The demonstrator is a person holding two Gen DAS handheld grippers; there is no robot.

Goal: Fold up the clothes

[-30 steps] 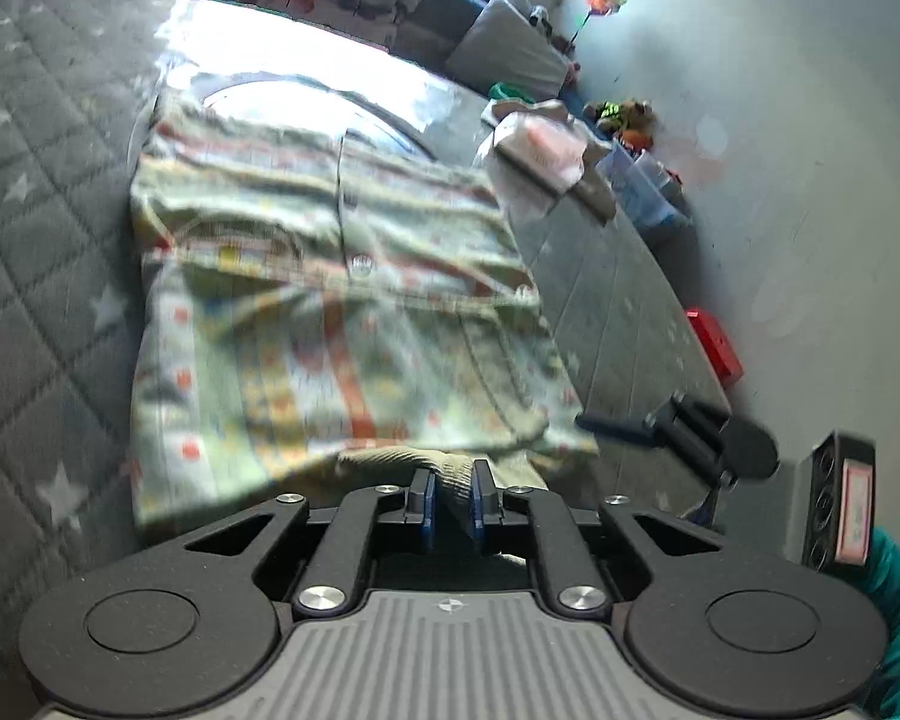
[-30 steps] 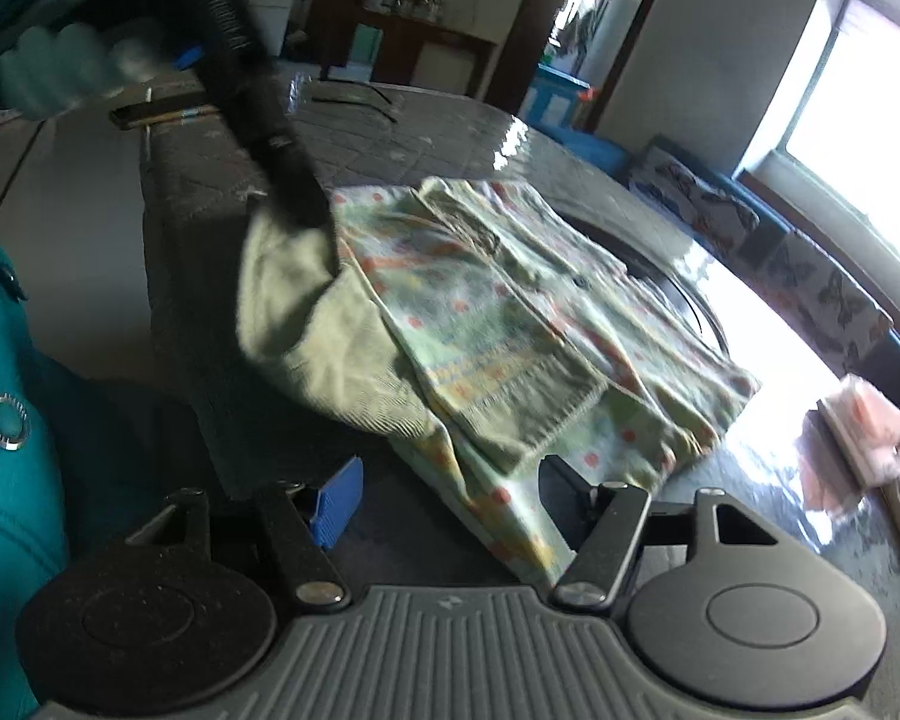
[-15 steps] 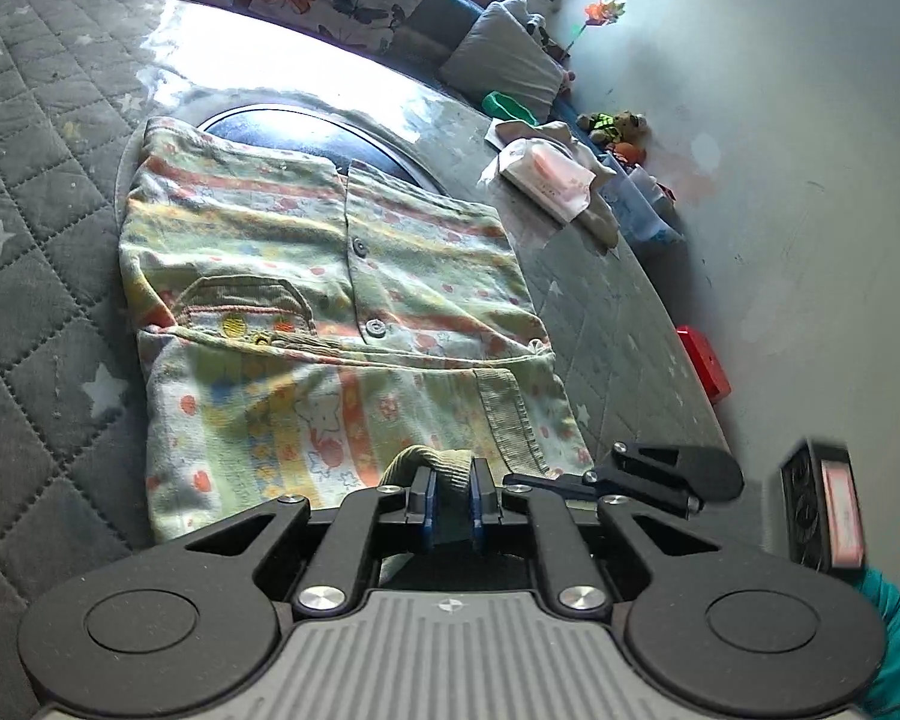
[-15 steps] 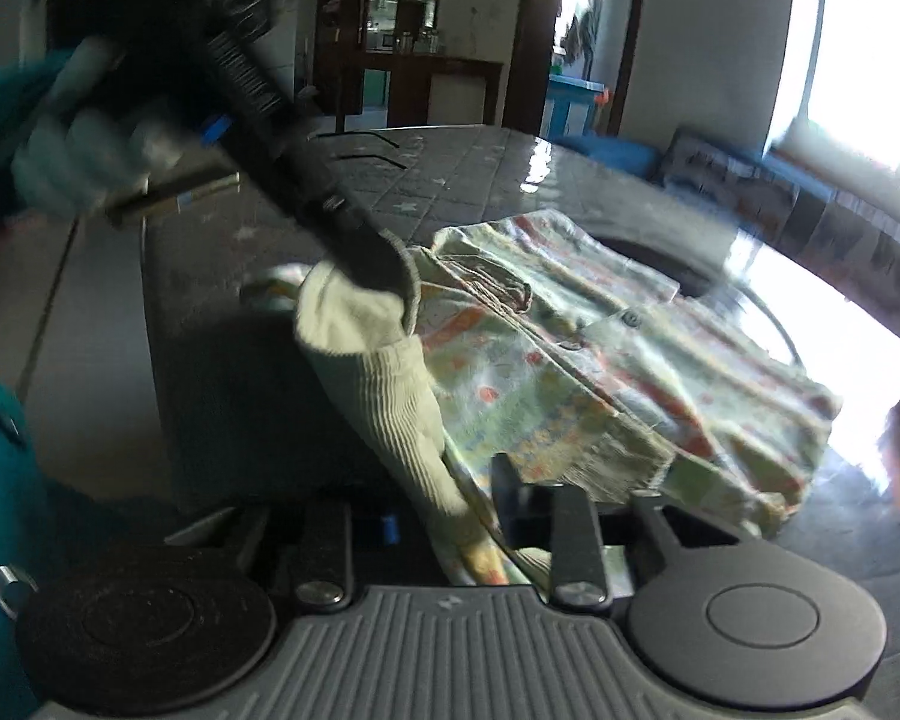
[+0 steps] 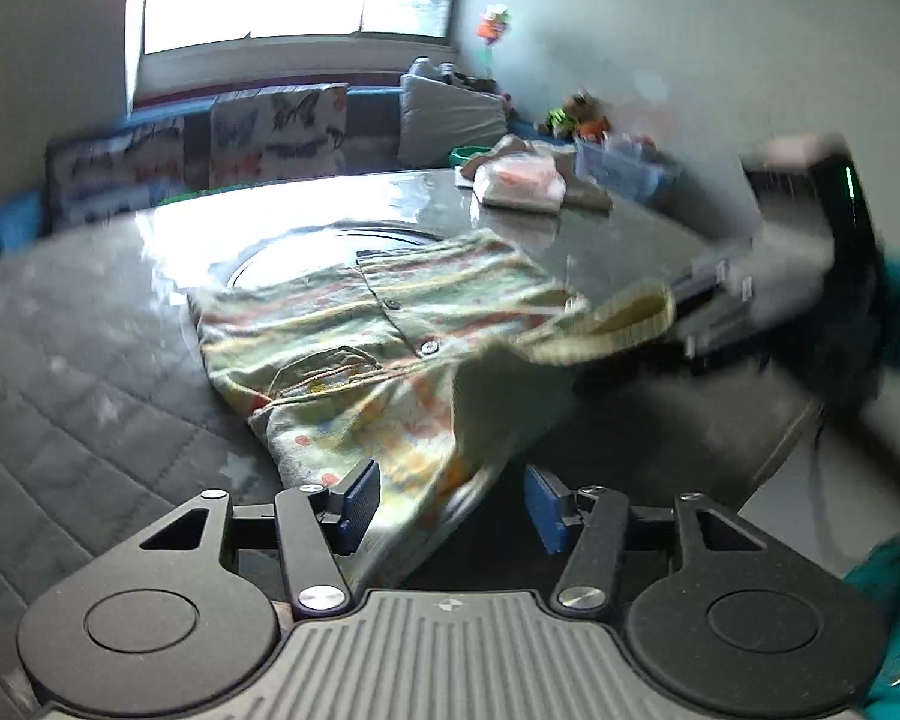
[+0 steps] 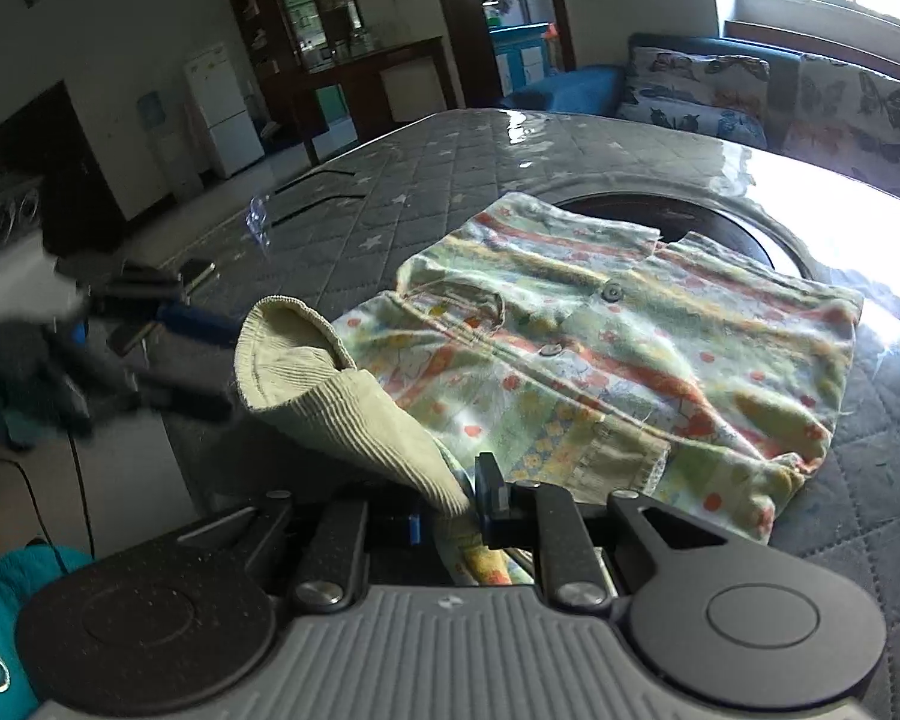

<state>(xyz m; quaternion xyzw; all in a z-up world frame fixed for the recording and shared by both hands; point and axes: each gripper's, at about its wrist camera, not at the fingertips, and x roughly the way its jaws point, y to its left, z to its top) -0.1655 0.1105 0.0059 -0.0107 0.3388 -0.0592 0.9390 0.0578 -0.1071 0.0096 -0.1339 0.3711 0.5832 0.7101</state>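
Observation:
A child's patterned button shirt (image 5: 360, 324) lies on the grey quilted table (image 5: 78, 360), also in the right wrist view (image 6: 618, 348). Its sleeve with a ribbed beige cuff (image 6: 306, 372) is lifted off the table. My right gripper (image 6: 450, 510) is shut on the sleeve just below the cuff; it shows blurred at the right in the left wrist view (image 5: 708, 300). My left gripper (image 5: 450, 504) is open, with the shirt's hanging edge between its blue pads (image 5: 360, 498) but not clamped. It shows blurred at the left of the right wrist view (image 6: 150, 312).
Folded pinkish clothes (image 5: 522, 180) and a clear box (image 5: 624, 171) sit at the table's far right. A dark round inset (image 6: 690, 216) lies under the shirt's far edge. A butterfly-print sofa (image 5: 270, 132) stands behind. The table edge runs close to both grippers.
My left gripper let go of the cuff and opened, pulling back and low. My right gripper closed on the sleeve and now holds it up.

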